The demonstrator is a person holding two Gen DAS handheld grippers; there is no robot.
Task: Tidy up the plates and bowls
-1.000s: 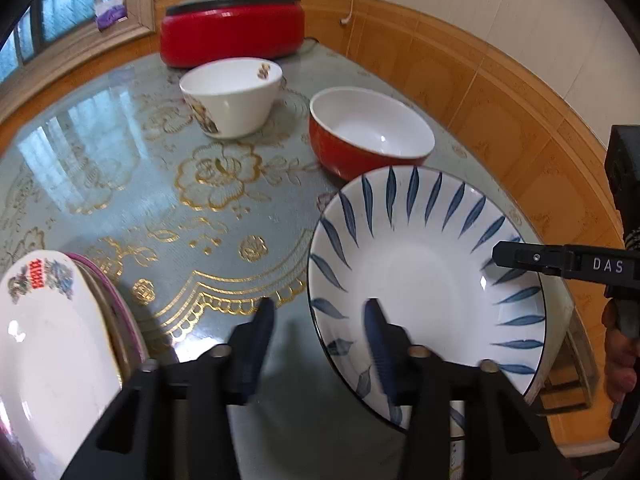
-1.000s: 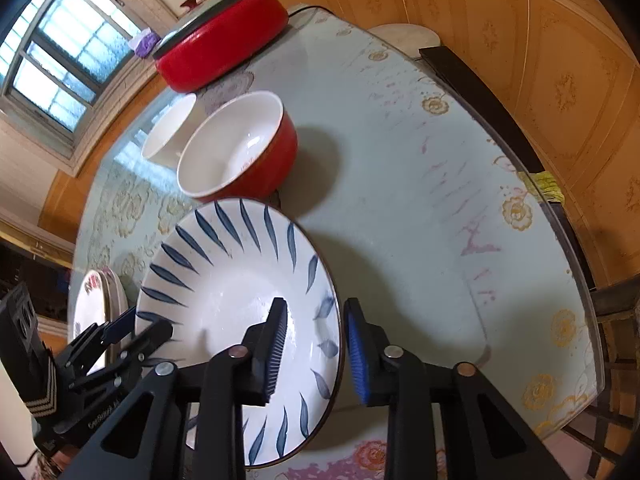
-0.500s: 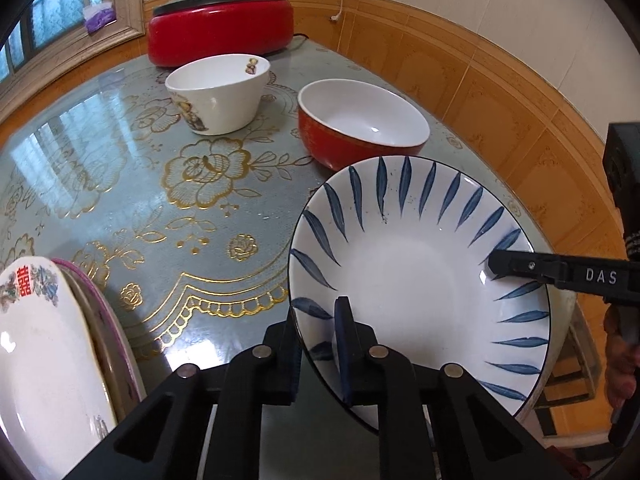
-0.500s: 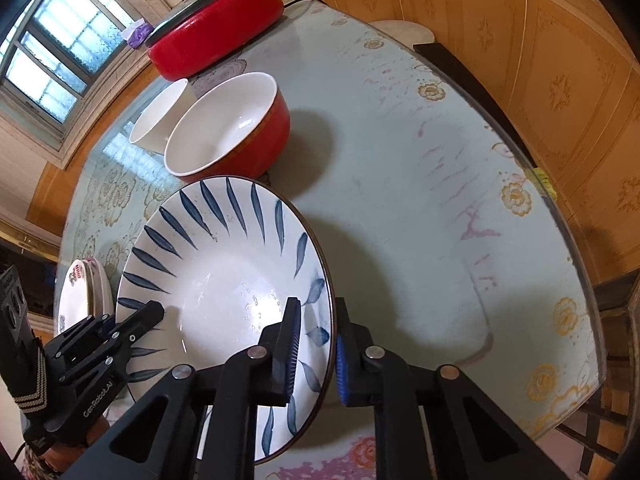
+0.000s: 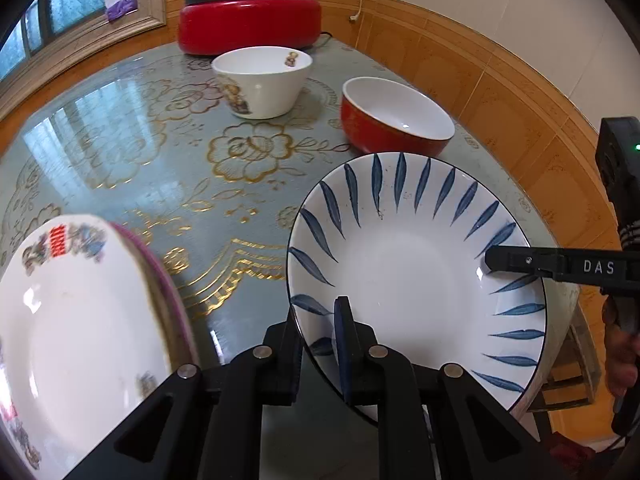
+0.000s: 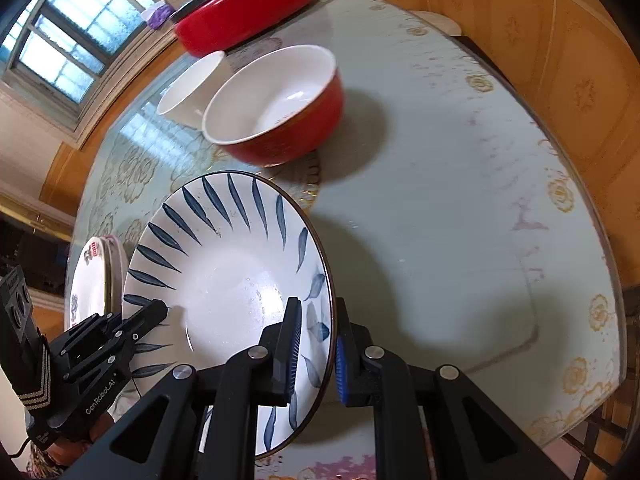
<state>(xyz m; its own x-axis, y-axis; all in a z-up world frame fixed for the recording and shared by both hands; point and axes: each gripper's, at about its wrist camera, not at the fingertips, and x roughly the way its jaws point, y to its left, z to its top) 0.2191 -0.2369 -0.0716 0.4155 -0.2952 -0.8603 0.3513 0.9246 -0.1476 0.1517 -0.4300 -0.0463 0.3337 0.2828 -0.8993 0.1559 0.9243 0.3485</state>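
Pinching opposite rims of the blue-leaf plate (image 5: 416, 276), left gripper (image 5: 320, 344) and right gripper (image 6: 316, 344), plate raised off the counter (image 6: 440, 220), red bowl (image 5: 396, 120) beyond, stacked plates (image 5: 80, 320) alongside.

blue-leaf plate (image 5: 408, 264) tilted, rim pinched btwn fingers (image 5: 343, 344).

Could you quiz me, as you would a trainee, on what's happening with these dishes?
1. True or false: both the left gripper and the right gripper clamp the rim of the blue-leaf plate.
2. Which bowl stands nearer the blue-leaf plate: A) the red bowl or B) the white bowl?
3. Fill in: behind both bowls sits a red ____ with a lid.

Key: 1 true; 2 A; 3 cooker.
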